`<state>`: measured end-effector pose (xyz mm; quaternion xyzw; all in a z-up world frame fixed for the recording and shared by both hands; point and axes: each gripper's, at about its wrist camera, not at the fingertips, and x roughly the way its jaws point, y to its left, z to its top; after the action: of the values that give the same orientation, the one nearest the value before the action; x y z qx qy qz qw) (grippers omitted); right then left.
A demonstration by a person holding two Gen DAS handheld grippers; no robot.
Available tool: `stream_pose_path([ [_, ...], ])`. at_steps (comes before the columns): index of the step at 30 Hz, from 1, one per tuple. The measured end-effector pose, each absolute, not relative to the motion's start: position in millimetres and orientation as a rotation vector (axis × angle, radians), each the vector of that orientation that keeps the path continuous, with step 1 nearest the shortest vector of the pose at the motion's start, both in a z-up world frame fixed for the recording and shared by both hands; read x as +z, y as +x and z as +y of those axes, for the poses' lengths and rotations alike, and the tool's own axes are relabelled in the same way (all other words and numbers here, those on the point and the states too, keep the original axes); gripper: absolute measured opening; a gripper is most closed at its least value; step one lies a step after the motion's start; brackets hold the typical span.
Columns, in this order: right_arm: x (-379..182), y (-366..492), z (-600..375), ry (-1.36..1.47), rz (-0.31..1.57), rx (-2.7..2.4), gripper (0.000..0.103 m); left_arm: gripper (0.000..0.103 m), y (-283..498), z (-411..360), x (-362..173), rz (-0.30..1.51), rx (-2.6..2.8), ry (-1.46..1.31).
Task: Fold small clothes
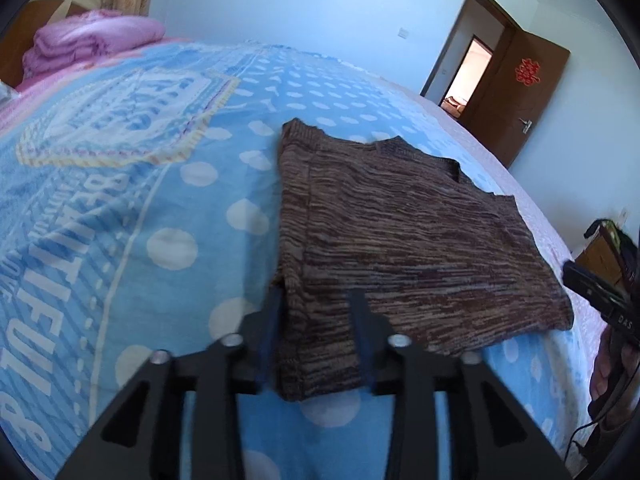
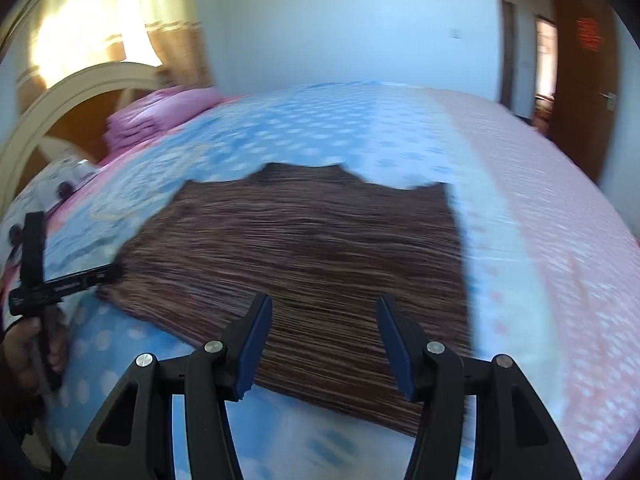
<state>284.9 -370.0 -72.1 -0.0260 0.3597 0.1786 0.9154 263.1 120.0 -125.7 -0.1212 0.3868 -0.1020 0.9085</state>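
A brown striped knit top (image 1: pixel 400 240) lies flat on the blue dotted blanket (image 1: pixel 140 220), neckline toward the far side. My left gripper (image 1: pixel 316 300) is open at the top's near left corner; that corner lies between the two fingers, which stand apart from each other. In the right wrist view the same top (image 2: pixel 312 248) spreads out ahead, blurred. My right gripper (image 2: pixel 324 304) hovers open over its near edge with nothing pinched. Each gripper also shows in the other's view: the right gripper (image 1: pixel 600 300) in a hand at the far right, the left gripper (image 2: pixel 60 280) at the top's left corner.
A folded pink quilt (image 1: pixel 92 40) sits by the headboard (image 2: pixel 80 92) at the far left. Pink sheet (image 2: pixel 540 220) covers the bed's right side. A brown door (image 1: pixel 520 92) stands open beyond the bed. A wooden stand (image 1: pixel 600 256) is off the bed's right edge.
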Motion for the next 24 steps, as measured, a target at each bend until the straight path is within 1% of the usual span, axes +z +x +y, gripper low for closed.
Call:
stream_pose_path([
  [1,-78.8,289.8,-350.6,-0.080,0.758,0.392,0.055,0.076,259.6,117.7,-123.0,0.786,-0.160,-0.215],
  [2,-86.6,292.6,-336.9,-0.098,0.781,0.404,0.055,0.092,258.0,117.4,-121.1,0.779,-0.130,-0.198],
  [3,-95.7,292.8,-325.8,-0.117,0.807,0.411,0.055,0.094,254.5,118.4,-118.0,0.754,-0.128,-0.198],
  [5,-116.8,286.8,-307.5,-0.176,0.865,0.407,0.055,0.095,251.6,122.1,-117.3,0.738,-0.138,-0.214],
  [8,-125.6,261.8,-299.8,-0.250,0.812,0.359,0.055,0.095,255.3,130.3,-121.7,0.763,-0.146,-0.262],
  [11,-122.6,260.0,-304.9,-0.233,0.835,0.379,0.055,0.096,257.9,139.9,-125.0,0.767,-0.158,-0.334],
  [14,-119.3,262.4,-308.1,-0.223,0.847,0.386,0.055,0.099,258.2,140.8,-123.7,0.775,-0.164,-0.336],
  [18,-114.9,255.3,-296.8,-0.243,0.825,0.401,0.055,0.099,267.8,142.5,-117.2,0.842,-0.141,-0.305],
  [24,-97.8,240.4,-268.2,-0.289,0.737,0.465,0.055,0.099,297.3,154.9,-93.8,0.822,-0.131,-0.227],
])
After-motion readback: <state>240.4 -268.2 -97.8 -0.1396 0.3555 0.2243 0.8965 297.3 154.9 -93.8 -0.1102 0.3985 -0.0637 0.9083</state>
